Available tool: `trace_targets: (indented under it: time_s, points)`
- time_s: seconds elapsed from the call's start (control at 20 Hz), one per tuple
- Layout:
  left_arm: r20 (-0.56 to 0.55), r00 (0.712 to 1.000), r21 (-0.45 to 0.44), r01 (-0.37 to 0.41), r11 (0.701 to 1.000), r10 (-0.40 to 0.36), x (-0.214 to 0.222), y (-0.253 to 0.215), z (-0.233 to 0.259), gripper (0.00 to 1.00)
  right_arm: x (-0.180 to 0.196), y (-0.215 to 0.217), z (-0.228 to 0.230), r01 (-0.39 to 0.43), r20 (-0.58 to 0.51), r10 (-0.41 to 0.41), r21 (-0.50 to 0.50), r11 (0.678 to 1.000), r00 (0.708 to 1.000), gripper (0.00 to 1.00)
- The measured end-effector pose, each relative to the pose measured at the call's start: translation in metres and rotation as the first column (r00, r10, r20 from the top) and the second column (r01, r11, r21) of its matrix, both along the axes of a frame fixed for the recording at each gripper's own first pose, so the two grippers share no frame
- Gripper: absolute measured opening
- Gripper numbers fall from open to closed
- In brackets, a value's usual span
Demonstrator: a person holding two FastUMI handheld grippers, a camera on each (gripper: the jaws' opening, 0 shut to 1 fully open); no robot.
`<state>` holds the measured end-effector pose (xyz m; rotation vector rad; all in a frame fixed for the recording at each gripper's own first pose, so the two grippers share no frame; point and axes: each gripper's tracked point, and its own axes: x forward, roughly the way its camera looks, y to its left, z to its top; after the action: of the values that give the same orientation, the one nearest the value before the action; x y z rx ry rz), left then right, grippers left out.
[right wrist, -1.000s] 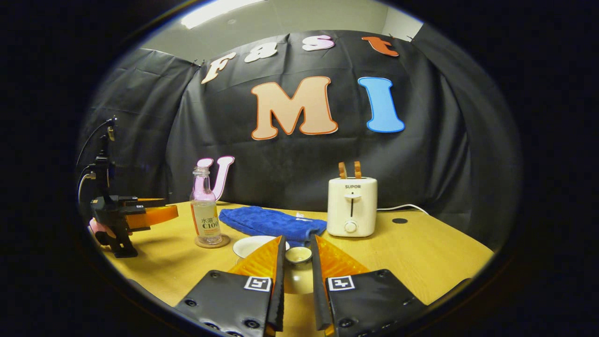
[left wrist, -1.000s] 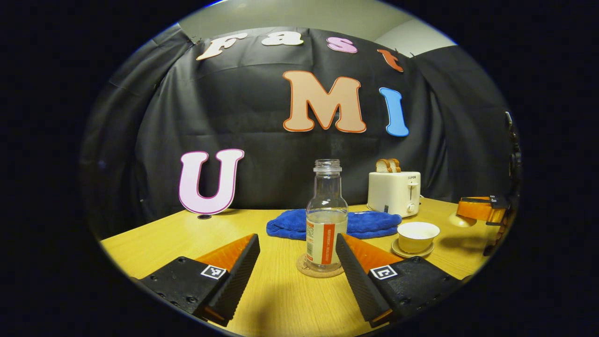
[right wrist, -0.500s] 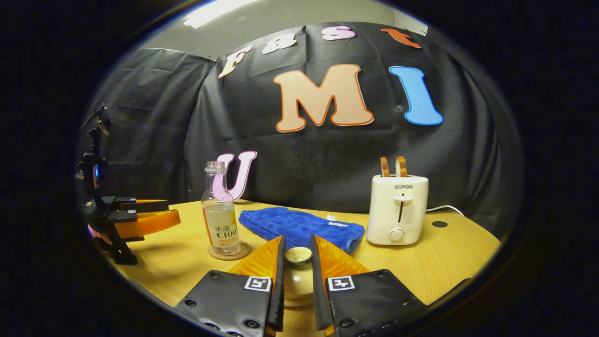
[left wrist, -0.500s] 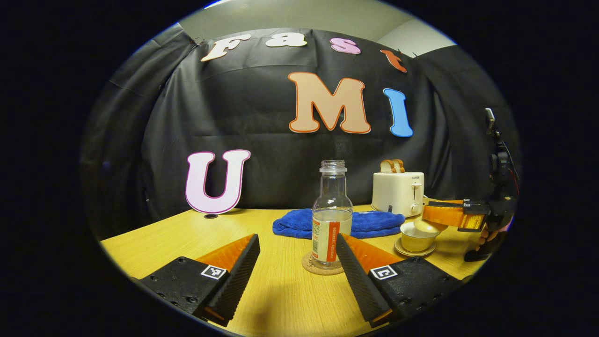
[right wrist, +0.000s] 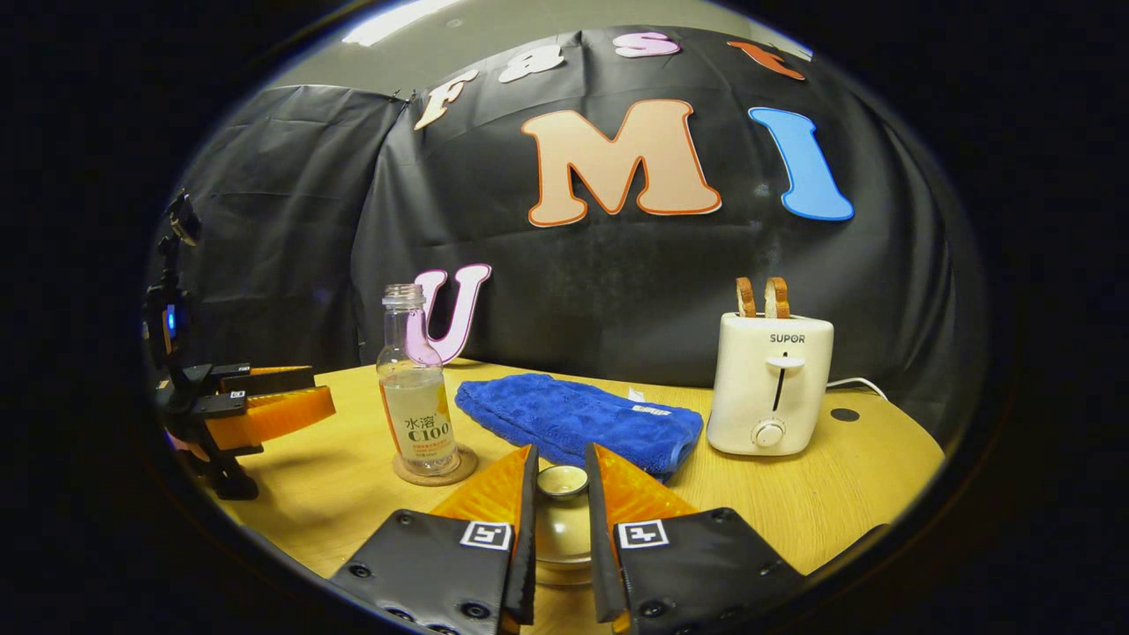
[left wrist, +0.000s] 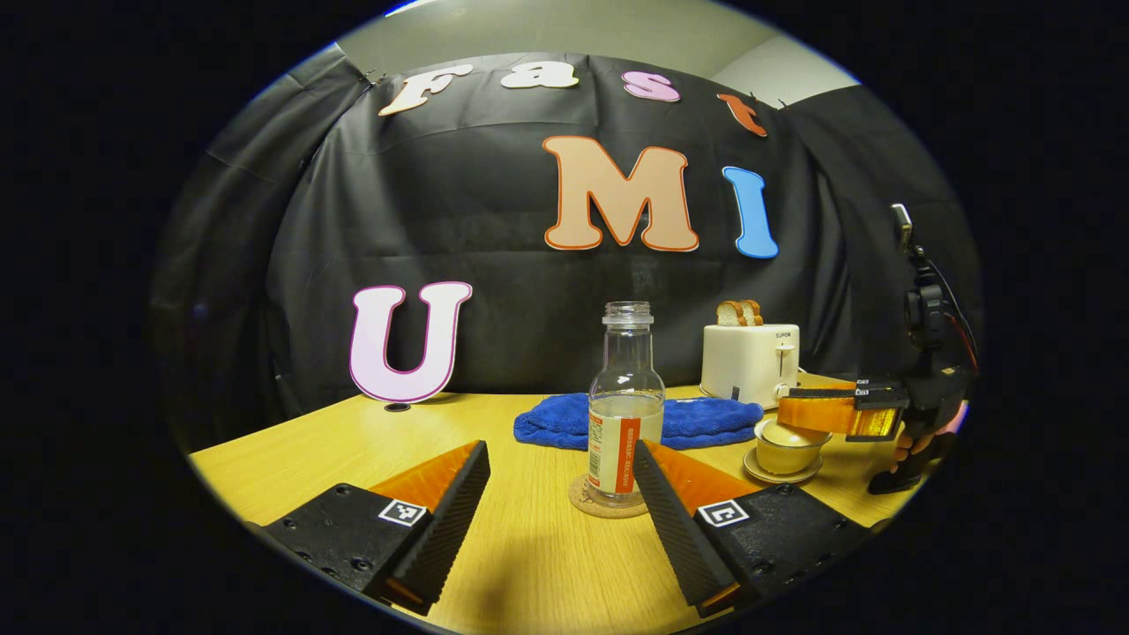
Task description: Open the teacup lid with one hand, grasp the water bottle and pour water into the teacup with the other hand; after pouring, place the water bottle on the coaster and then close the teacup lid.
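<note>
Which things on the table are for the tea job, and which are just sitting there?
For the job:
water bottle
coaster
teacup
teacup lid, pinched in the right claw
left claw, open by the bottle

Just sitting there:
blue towel
toaster with bread

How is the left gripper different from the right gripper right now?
The left gripper is wide open and holds nothing; the right gripper is shut on the teacup lid. The left gripper sits in front of the water bottle, the right gripper over the teacup. Both hover low above the table.
</note>
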<state>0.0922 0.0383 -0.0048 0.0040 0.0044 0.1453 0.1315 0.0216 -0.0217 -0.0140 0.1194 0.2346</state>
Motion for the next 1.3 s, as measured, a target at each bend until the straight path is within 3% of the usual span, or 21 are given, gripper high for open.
trace_targets:
  time_s: [0.2,0.35,0.55,0.7,0.75,0.8,0.9,1.05,1.15,1.2,1.25,1.3]
  points:
    - [0.000,1.000,0.000,0.000,1.000,0.000,0.000,0.000,0.000,0.95,0.001,-0.004,-0.004,0.012,-0.027,-0.012,0.002,1.000,1.000,0.32]
    - [-0.001,1.000,0.001,0.000,1.000,0.000,0.000,0.000,0.000,0.95,-0.005,-0.004,-0.003,0.009,-0.039,-0.009,-0.004,1.000,0.999,0.39]
    - [0.000,1.000,0.001,-0.002,1.000,0.002,0.001,0.000,0.000,0.95,-0.011,-0.003,-0.002,-0.005,-0.024,0.005,-0.008,1.000,1.000,0.68]
    - [-0.001,1.000,0.001,-0.005,1.000,0.005,0.001,0.001,0.000,0.95,-0.022,-0.011,0.010,0.024,0.046,-0.025,0.017,1.000,0.999,0.91]
    - [-0.001,1.000,0.001,-0.005,1.000,0.005,0.001,0.001,0.000,0.95,-0.027,-0.013,0.014,0.033,0.071,-0.035,0.026,0.999,0.997,0.91]
    - [-0.001,1.000,0.001,-0.005,1.000,0.005,0.000,0.001,0.000,0.95,-0.031,-0.016,0.017,0.047,0.094,-0.049,0.030,0.998,0.994,0.82]
    - [0.000,1.000,0.001,-0.005,1.000,0.005,0.001,0.001,0.000,0.95,-0.041,-0.021,0.018,0.063,0.104,-0.066,0.031,0.998,0.992,0.82]
    - [0.000,1.000,0.001,-0.005,1.000,0.005,0.000,0.001,0.000,0.95,-0.053,-0.031,0.019,0.097,0.107,-0.100,0.030,0.995,0.989,0.90]
    - [-0.001,1.000,0.001,-0.005,1.000,0.005,0.001,0.001,0.000,0.95,-0.062,-0.042,0.020,0.151,0.112,-0.153,0.030,0.988,0.982,0.82]
    - [0.000,1.000,0.001,-0.004,1.000,0.004,0.000,0.001,0.000,0.95,-0.070,-0.047,0.021,0.176,0.114,-0.179,0.029,0.984,0.977,0.90]
    - [0.000,1.000,0.001,-0.005,1.000,0.005,0.000,0.001,0.000,0.95,-0.077,-0.051,0.022,0.201,0.117,-0.203,0.029,0.979,0.972,0.86]
    - [-0.002,1.000,0.002,-0.007,1.000,0.007,0.000,0.001,0.000,0.95,-0.083,-0.054,0.023,0.225,0.118,-0.227,0.028,0.974,0.967,0.90]
